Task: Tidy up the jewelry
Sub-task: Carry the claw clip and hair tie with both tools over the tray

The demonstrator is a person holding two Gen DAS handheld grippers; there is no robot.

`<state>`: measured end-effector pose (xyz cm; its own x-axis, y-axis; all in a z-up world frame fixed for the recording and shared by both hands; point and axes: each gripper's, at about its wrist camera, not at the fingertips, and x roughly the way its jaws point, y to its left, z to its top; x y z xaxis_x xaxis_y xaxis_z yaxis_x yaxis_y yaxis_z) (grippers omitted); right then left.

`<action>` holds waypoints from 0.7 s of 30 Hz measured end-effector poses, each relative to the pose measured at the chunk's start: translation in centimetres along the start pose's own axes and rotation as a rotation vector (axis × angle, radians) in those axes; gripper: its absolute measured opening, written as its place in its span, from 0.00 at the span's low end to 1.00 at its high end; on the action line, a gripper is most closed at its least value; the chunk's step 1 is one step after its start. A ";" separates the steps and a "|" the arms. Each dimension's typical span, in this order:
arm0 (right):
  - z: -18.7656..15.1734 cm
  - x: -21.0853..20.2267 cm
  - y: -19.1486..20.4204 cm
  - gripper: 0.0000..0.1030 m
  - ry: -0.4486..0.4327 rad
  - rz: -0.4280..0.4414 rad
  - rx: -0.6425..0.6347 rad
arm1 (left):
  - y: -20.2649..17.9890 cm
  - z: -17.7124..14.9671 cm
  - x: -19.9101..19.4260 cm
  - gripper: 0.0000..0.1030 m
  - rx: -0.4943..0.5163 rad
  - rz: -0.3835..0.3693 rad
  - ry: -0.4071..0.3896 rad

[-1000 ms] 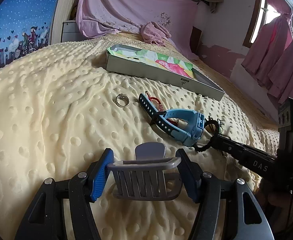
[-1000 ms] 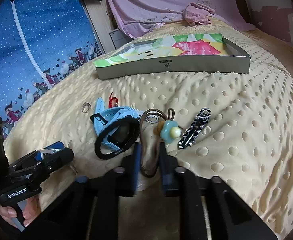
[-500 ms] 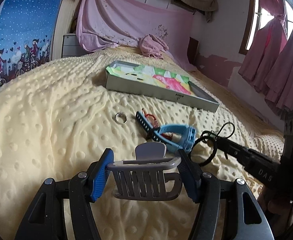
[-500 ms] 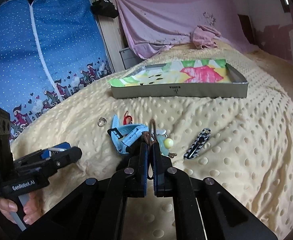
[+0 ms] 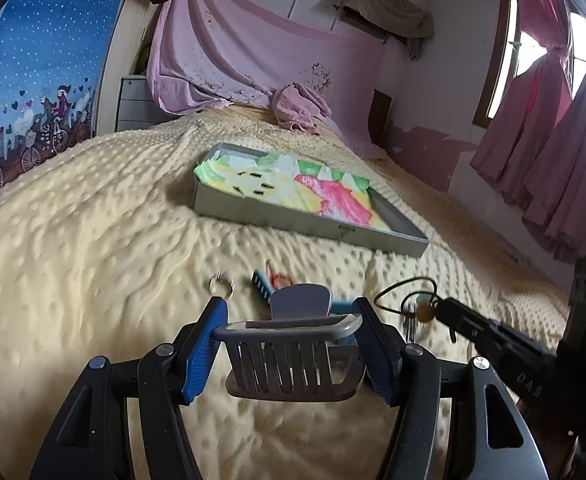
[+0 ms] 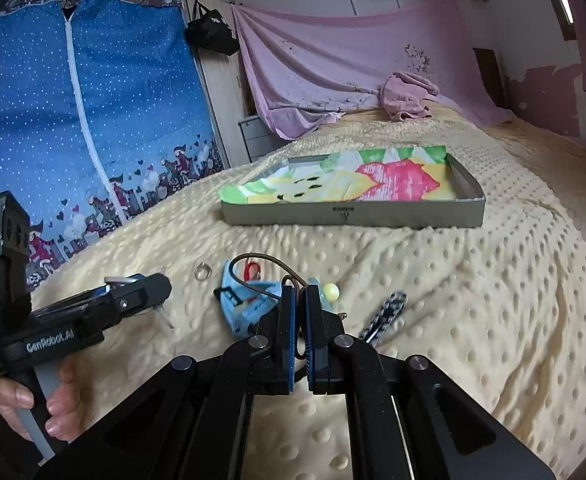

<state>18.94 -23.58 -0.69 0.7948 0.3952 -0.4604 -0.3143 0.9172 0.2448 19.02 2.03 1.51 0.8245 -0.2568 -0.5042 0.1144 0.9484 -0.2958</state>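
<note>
Yellow dotted blanket on bed, grey tray, pink curtains by window

One grey tray, one ring, one blue watch, one grey hair claw, one brown hair tie, one striped clip

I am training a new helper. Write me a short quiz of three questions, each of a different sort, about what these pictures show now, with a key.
1. True or false: the left tongs hold a grey hair claw.
2. Which thing do the right tongs grip? A) the ring B) the brown hair tie C) the striped clip
3. Fill in: the blue watch lies on the ____ blanket, outside the box.

Key: 1 true; 2 B; 3 yellow
</note>
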 end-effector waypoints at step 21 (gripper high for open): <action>10.8 10.7 -5.7 0.04 -0.043 -0.030 0.067 | -1.1 11.4 13.2 0.60 0.025 0.022 0.003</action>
<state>34.84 -25.10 2.26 0.8255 0.3636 -0.4316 -0.2557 0.9227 0.2884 36.06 -0.32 4.43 0.8254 -0.2362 -0.5128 0.1101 0.9582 -0.2643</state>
